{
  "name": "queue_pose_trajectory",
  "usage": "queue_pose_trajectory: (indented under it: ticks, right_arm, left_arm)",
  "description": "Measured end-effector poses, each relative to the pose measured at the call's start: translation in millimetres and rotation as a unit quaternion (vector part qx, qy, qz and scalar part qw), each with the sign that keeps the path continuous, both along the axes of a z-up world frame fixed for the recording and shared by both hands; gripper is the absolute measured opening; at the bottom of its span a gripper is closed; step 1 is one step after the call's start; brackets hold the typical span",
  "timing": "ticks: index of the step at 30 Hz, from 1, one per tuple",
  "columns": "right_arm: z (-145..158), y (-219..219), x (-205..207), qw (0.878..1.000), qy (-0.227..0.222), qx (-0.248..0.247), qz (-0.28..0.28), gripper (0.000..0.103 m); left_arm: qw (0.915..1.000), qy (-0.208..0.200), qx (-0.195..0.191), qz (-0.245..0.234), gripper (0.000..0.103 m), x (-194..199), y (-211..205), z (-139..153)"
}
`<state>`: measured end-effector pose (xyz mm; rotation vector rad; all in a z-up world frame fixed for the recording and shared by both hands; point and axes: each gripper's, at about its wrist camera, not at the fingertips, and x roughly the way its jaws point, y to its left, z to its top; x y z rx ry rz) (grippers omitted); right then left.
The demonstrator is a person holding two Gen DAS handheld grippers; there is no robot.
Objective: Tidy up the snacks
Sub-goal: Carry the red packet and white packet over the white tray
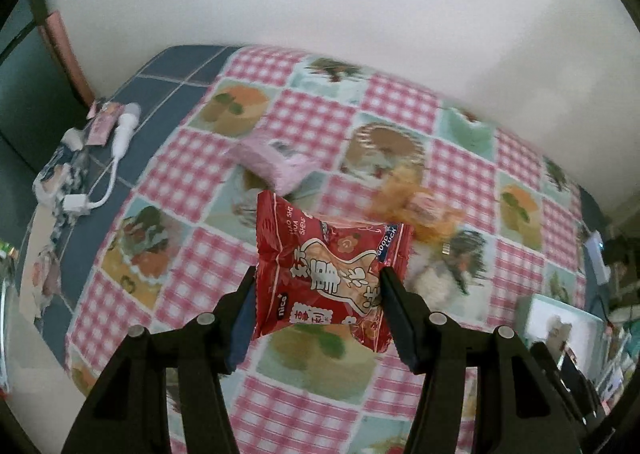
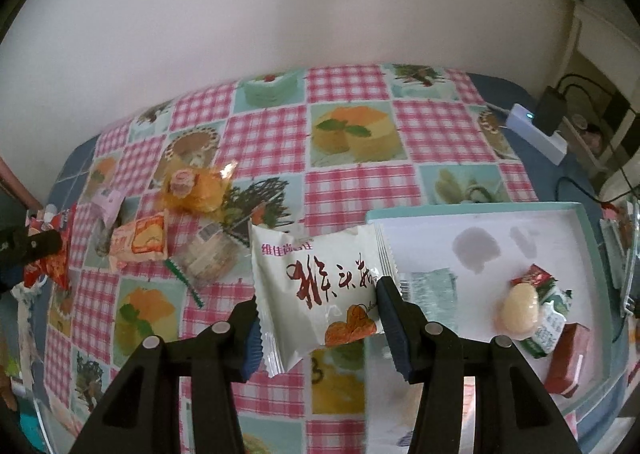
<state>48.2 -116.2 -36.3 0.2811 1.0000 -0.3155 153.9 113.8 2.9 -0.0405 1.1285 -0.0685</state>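
My left gripper (image 1: 318,278) is shut on a red snack packet (image 1: 328,274) and holds it above the checked tablecloth (image 1: 200,173). My right gripper (image 2: 316,294) is shut on a white snack packet (image 2: 320,286), held above the left edge of a white tray with a teal rim (image 2: 472,207). The tray holds a pale round sweet (image 2: 520,308), a green-and-white packet (image 2: 550,328) and a red packet (image 2: 568,358). Loose on the cloth lie a pink packet (image 1: 268,161), a yellow wrapped snack (image 2: 200,185), an orange packet (image 2: 140,240) and a clear-wrapped biscuit (image 2: 208,254). The left gripper with its red packet also shows in the right wrist view (image 2: 50,250).
A white wall stands behind the table. A white cable with adapters (image 1: 116,149) and small items lie at the table's left end. A white power strip (image 2: 536,133) with a black plug and cords sits at the right end.
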Motion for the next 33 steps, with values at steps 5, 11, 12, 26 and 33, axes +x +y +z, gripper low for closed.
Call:
queue_pose_trajectory:
  ticks: [5,11,12,26,33]
  right_arm:
    - [-2.5,-31.1,-9.0,1.000,0.001,0.007,-0.030,0.053]
    - [-0.3,-79.4,-25.1,0.996,-0.009,0.016,-0.084,0.054]
    - [-0.4,-86.3,-27.6,0.995,-0.008,0.018,-0.094,0.054]
    - [-2.9,-168.3,-65.4,0.980,-0.013,0.024,-0.195,0.054]
    - [-13.0,-190.3,-76.0,0.971,0.007,0.027,-0.236,0.054]
  left_arm:
    - [0.9995,-0.005,0.016,-0.028,0.060,-11.2,-32.5,1.6]
    - [0.9977,0.002,0.012,-0.067,0.060,-24.4,-76.4,-1.7]
    - [0.9968,0.003,0.012,-0.079,0.060,-27.3,-87.5,-2.5]
    - [0.9860,0.019,0.007,-0.166,0.060,-57.5,-178.2,-9.7]
    - [0.9788,0.040,-0.015,-0.200,0.060,-69.5,-210.3,-16.5]
